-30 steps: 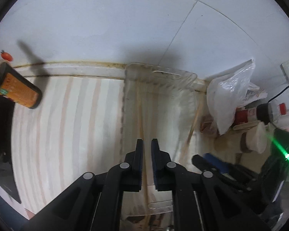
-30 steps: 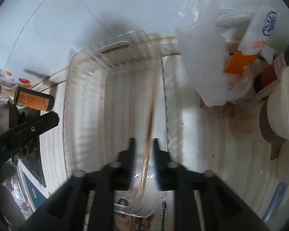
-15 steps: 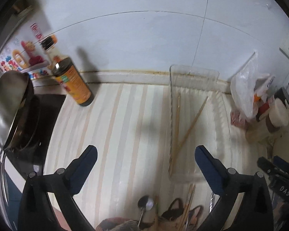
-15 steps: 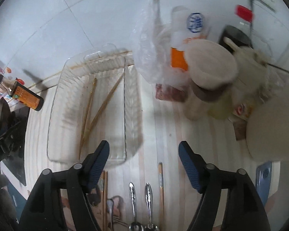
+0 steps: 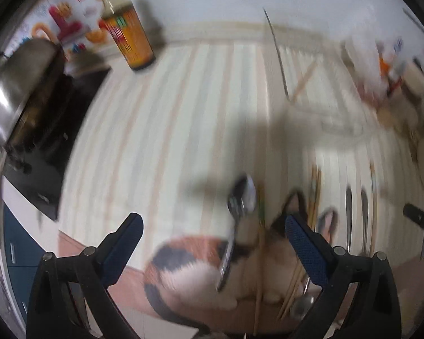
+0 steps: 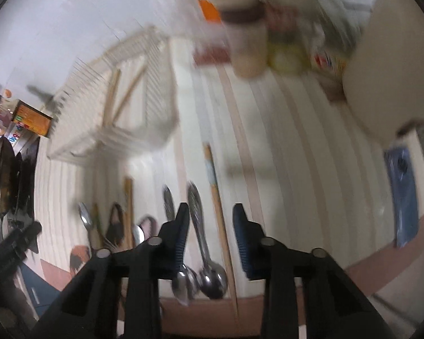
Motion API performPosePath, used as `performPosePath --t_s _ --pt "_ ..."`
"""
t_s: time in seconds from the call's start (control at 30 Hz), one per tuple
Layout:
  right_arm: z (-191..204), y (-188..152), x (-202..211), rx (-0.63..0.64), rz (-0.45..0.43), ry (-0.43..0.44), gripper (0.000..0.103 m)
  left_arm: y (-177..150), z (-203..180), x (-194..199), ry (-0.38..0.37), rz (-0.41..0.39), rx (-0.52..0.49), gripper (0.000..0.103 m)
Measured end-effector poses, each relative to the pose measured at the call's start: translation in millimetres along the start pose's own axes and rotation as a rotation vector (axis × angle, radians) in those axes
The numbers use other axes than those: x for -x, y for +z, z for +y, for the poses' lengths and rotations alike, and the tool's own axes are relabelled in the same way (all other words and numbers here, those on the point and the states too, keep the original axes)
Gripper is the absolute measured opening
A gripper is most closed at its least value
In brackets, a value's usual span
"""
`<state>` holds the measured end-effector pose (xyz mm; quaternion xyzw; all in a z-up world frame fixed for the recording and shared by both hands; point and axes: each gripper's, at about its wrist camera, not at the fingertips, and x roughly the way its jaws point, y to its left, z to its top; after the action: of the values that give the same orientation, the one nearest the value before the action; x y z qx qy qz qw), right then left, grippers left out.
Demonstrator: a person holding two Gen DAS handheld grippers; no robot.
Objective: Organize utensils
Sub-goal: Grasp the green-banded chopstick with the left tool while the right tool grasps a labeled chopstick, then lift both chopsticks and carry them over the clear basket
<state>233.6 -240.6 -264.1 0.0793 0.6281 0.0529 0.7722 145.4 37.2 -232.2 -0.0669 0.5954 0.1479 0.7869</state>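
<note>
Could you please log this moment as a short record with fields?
left gripper: jaws open wide, empty, above a spoon
right gripper: jaws open, empty, straddling a spoon and a chopstick
tray: clear, holds two chopsticks
loose utensils: spoons and chopsticks at the near counter edge
bottle: upright by the wall
image: motion-blurred
</note>
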Motion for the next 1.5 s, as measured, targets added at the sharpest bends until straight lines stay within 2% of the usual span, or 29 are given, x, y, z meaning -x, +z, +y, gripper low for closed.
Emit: performPosePath --t_s 0.07,0.13,0.27,0.33,0.37,0.43,0.47,0.5,0.53,0.67,0.87,1.5 --pt "-8 -8 -9 -0.01 0.026 0.001 0.03 -15 -10 -15 -0.032 0.055 -0.029 0.083" --pt "-12 -14 -17 -0.013 0.058 0.003 0.03 -27 -22 -32 -0.055 0.118 -0.057 0.062" --pt "-9 -23 -36 0.016 0.11 -0.014 0.03 -43 -37 -60 -0.071 0.199 -0.077 0.059" --pt "-5 -27 -44 0.031 0.121 -0.03 0.03 -46 -41 -69 -0.065 0.219 -0.084 0.045" --pt "-4 -27 -48 0.039 0.123 -0.036 0.03 -47 -42 -72 -0.063 0.226 -0.086 0.041" --pt "-1 -28 -57 0.056 0.128 -0.059 0.029 -47 -46 -78 -0.054 0.234 -0.101 0.023" --pt "1 -29 -61 0.07 0.13 -0.075 0.028 -47 -46 -78 -0.061 0.222 -0.101 0.019" --pt "4 -29 -61 0.089 0.113 -0.09 0.019 -49 -47 -79 -0.057 0.215 -0.106 0.007" --pt "6 -29 -65 0.107 0.124 -0.101 0.007 -49 -49 -80 -0.053 0.211 -0.12 0.005" --pt "0 -35 -68 0.12 0.152 -0.159 0.006 -53 -54 -80 -0.039 0.199 -0.136 0.004" --pt "-19 -64 -69 0.176 0.192 -0.209 0.006 -54 -58 -82 -0.058 0.197 -0.13 0.005" --pt "-18 -65 -72 0.16 0.198 -0.227 0.008 -52 -53 -82 -0.062 0.203 -0.13 0.005"
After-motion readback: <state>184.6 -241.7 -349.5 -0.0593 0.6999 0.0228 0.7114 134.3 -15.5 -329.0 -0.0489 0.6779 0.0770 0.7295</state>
